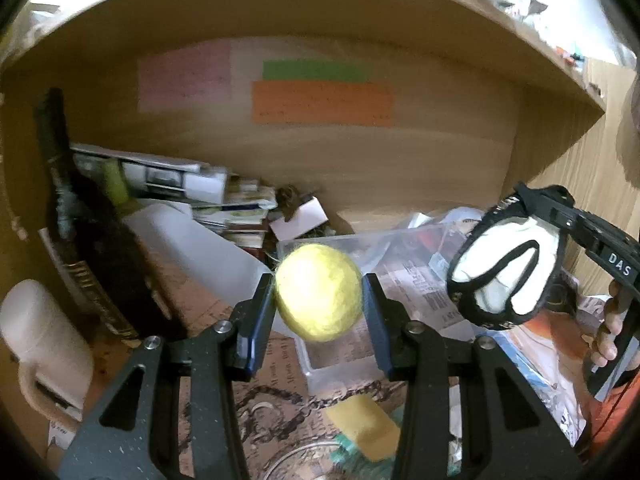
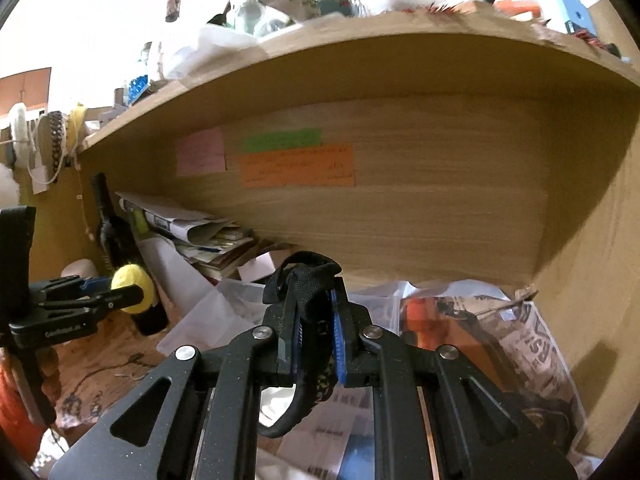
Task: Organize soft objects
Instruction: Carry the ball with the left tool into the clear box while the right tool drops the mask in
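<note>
left gripper [image 1: 319, 296] clamps yellow ball [image 1: 319, 292] | right gripper [image 2: 314, 308] pinches eye mask [image 2: 308, 320], seemingly edge-on

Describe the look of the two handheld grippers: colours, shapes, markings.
Both are matte black linkage frames with triangular cut-outs and silver pivot bolts. The left gripper has black fingers with blue pads; the right gripper has blue pads too. White lettering, "DAS", marks the right one's body; a bare hand grips its handle.

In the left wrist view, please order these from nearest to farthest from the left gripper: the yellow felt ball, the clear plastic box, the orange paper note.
1. Yellow felt ball, between the left gripper fingers.
2. Clear plastic box, just beyond.
3. Orange paper note, on the back panel.
</note>
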